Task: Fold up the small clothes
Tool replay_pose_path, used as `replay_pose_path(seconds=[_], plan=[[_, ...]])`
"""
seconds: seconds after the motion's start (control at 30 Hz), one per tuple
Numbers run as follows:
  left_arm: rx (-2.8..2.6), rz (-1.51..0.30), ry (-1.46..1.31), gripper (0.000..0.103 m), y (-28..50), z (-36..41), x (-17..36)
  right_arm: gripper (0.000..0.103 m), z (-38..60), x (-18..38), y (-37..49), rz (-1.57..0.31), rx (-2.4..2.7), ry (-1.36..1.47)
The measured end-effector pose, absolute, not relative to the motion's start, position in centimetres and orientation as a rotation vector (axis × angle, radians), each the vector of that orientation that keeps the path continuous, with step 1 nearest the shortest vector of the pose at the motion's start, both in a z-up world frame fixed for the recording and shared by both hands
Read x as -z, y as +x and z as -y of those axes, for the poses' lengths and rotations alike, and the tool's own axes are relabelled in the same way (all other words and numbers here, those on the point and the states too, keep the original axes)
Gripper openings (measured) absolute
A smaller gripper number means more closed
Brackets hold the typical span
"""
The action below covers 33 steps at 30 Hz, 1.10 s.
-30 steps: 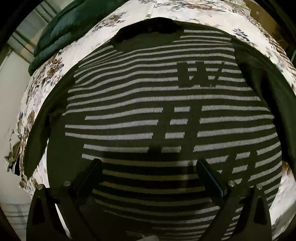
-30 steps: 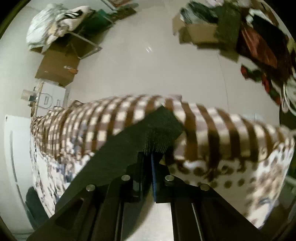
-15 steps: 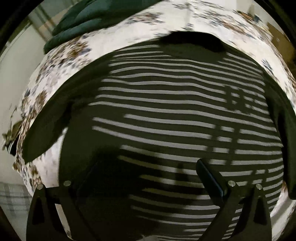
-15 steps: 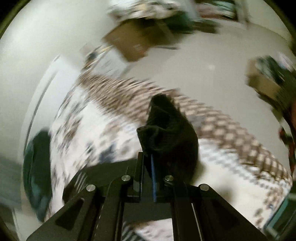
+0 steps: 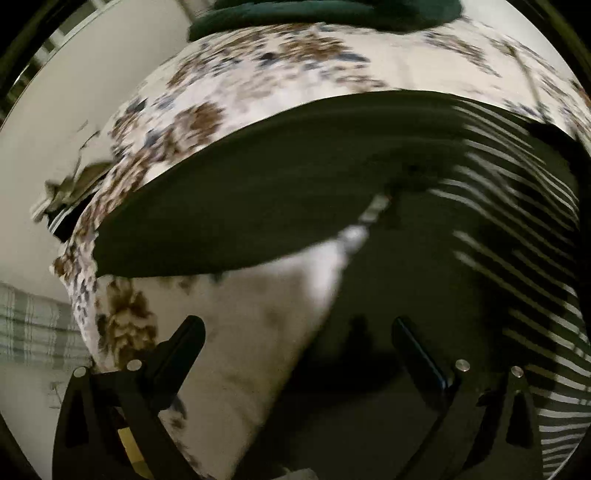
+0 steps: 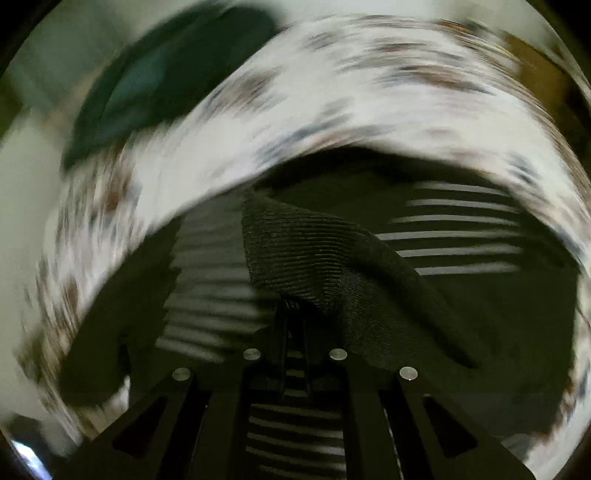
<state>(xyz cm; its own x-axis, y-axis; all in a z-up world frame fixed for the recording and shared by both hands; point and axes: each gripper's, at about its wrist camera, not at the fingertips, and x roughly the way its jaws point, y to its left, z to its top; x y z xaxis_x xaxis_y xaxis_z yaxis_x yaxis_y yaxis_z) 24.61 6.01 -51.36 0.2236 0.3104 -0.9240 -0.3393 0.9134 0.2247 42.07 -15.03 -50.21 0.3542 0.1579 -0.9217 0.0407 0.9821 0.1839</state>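
A black sweater with white stripes (image 5: pixel 509 206) lies spread on a floral bedsheet (image 5: pixel 280 77). Its left sleeve (image 5: pixel 236 206) stretches out to the left, plain black. My left gripper (image 5: pixel 295 332) is open and empty, hovering above the sheet and the sweater's lower left side. My right gripper (image 6: pixel 293 314) is shut on the other sleeve's ribbed cuff (image 6: pixel 295 251) and holds it over the striped body (image 6: pixel 458 236). The right wrist view is blurred by motion.
A dark green blanket (image 5: pixel 332 11) lies folded at the far end of the bed, also in the right wrist view (image 6: pixel 155 85). The bed's left edge (image 5: pixel 81 258) drops to a plaid fabric (image 5: pixel 33 325) and a light floor.
My left gripper has swung left from the sweater's striped front to its left sleeve and side. My right gripper has carried the cuff from the bed's edge inward over the sweater body.
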Motion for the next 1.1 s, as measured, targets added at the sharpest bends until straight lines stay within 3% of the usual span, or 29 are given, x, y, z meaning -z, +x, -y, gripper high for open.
replay_pose_path(seconds=[0.13,0.33,0.43,0.5,0.57,0.8,0.97,1.1], plan=[[-0.485,-1.257,-0.049,0.103,24.2,-9.4,51.7,0.007,3.6,53.9,42.0,-1.256,-0.172,-0.038],[-0.492,-1.273,-0.094,0.103,24.7,-12.2,53.1,0.007,-0.6,55.1,42.4,-1.3,-0.159,-0.076],[-0.486,-1.264,-0.113,0.103,24.8,-13.2,52.8,0.012,-0.2,55.1,42.7,-1.356,-0.21,-0.017],[-0.481,-1.255,-0.119,0.103,24.6,-13.8,52.4,0.048,1.3,54.5,41.7,-1.396,-0.29,0.118],[-0.478,-1.252,-0.123,0.103,24.4,-14.6,52.0,0.063,4.2,53.0,39.7,-1.375,-0.312,0.248],[-0.532,-1.269,-0.213,0.103,22.1,-20.2,51.1,0.064,13.0,51.9,33.2,-1.395,-0.115,0.394],[-0.52,-1.292,-0.522,0.103,18.7,-26.3,52.4,0.064,16.9,52.9,30.9,-1.395,0.053,0.287],[-0.59,-1.236,-0.75,0.103,15.3,-31.1,53.9,0.066,19.0,53.5,30.1,-1.402,0.112,0.36]])
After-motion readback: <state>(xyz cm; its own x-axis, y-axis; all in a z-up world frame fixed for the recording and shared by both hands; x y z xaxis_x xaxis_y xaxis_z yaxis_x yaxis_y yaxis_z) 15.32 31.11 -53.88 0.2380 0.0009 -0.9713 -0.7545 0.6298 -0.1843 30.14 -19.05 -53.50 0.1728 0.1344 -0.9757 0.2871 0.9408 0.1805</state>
